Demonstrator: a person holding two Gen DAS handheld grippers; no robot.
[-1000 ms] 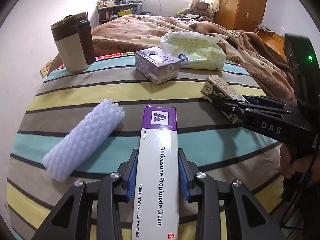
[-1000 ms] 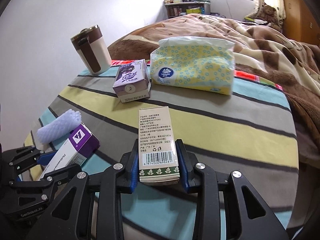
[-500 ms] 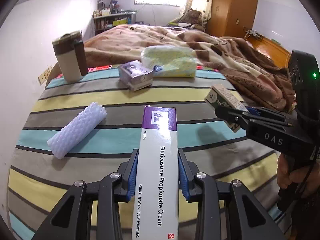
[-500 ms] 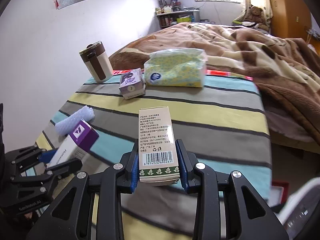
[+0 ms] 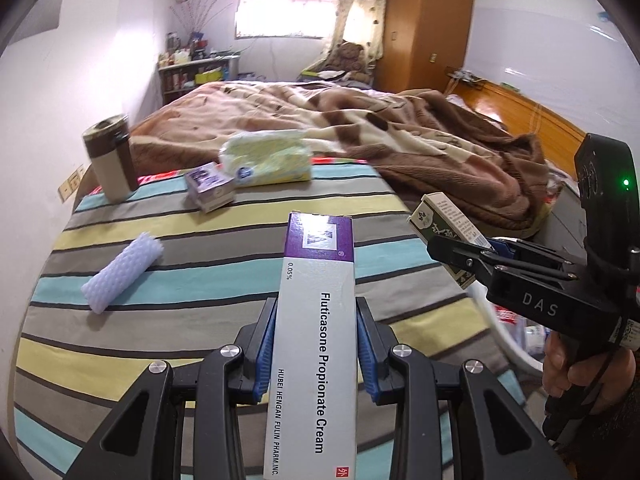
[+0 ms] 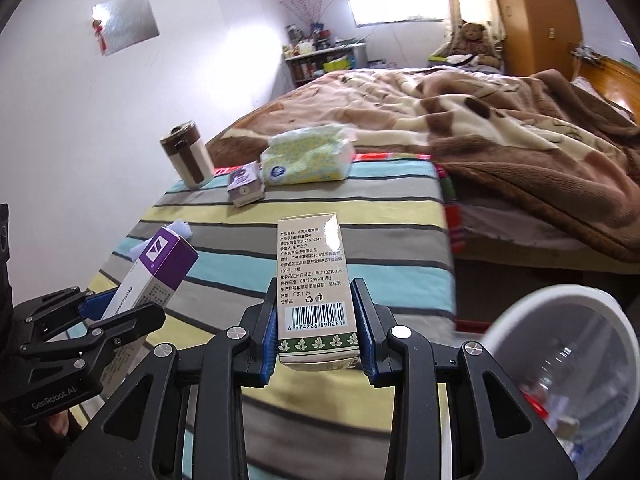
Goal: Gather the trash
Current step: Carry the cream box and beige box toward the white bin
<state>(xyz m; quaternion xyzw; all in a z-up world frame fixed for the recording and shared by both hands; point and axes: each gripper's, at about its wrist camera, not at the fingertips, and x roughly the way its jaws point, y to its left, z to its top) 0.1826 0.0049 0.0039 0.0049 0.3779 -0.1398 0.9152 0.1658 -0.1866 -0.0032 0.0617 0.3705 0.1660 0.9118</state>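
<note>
My left gripper [image 5: 316, 344] is shut on a long white and purple cream box [image 5: 316, 320], held above the striped table [image 5: 180, 280]. It also shows in the right wrist view [image 6: 152, 276]. My right gripper [image 6: 318, 332] is shut on a beige box with a barcode and green leaf band [image 6: 312, 280], held off the table's right edge; the box also shows in the left wrist view [image 5: 444, 232]. A white trash bin [image 6: 560, 368] with litter inside sits low at the right. A white foam net sleeve [image 5: 124, 272] and a small purple carton [image 5: 210, 192] lie on the table.
A brown and cream tumbler [image 5: 110, 164] stands at the table's far left corner. A yellow tissue pack [image 5: 268, 158] lies at the far edge. A bed with a brown blanket [image 5: 400, 132] is beyond the table. The bin's rim [image 5: 508, 344] shows below my right gripper.
Both grippers have lifted and pulled back from the table with their boxes. The right gripper has swung right, and the white bin has come into view.
</note>
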